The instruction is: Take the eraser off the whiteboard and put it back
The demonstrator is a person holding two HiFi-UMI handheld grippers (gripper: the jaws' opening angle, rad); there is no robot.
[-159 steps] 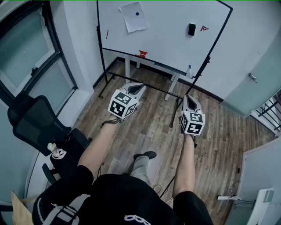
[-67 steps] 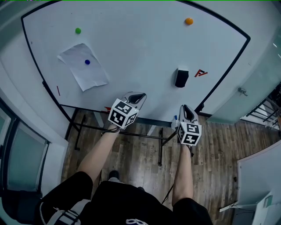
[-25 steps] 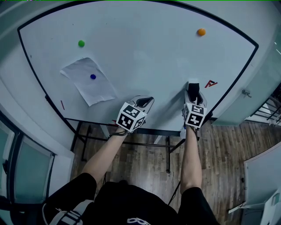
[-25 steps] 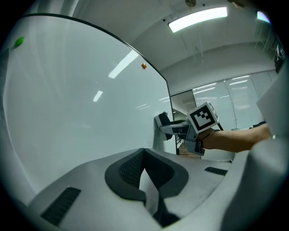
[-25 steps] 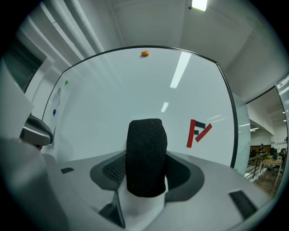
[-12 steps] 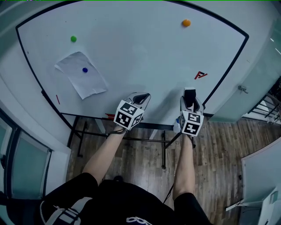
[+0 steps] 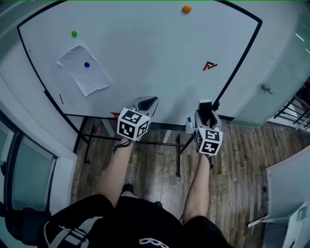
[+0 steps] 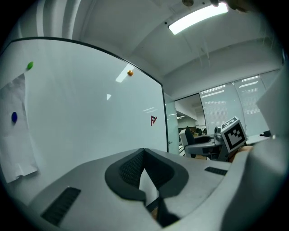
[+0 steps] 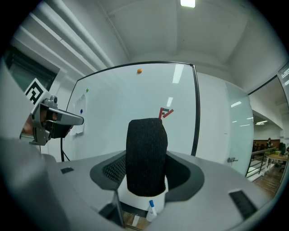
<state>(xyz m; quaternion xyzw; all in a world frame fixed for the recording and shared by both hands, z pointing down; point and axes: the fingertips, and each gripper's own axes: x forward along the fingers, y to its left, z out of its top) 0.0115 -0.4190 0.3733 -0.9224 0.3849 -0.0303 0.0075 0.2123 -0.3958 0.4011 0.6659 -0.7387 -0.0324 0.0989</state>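
Observation:
The black felt eraser (image 9: 145,155) stands upright between the pads of my right gripper (image 9: 146,149), which is shut on it. It is off the whiteboard (image 7: 145,63), and in the head view the eraser (image 7: 205,107) hangs in front of the board's lower right corner, below the red mark (image 7: 209,65). My left gripper (image 7: 147,100) is held level further left, facing the board. Its jaws meet at the tip with nothing between them, as the left gripper view (image 8: 144,151) also shows.
A paper sheet (image 7: 83,69) is pinned by a blue magnet (image 7: 86,64). Green (image 7: 74,33) and orange (image 7: 186,8) magnets sit higher up. A small bottle (image 7: 189,126) stands on the board's tray. A glass door with a handle (image 7: 265,88) is at the right. Wooden floor lies below.
My right gripper has drawn back and down from the board with the eraser in it, leaving the spot beside the red mark bare. The left gripper has drawn back too.

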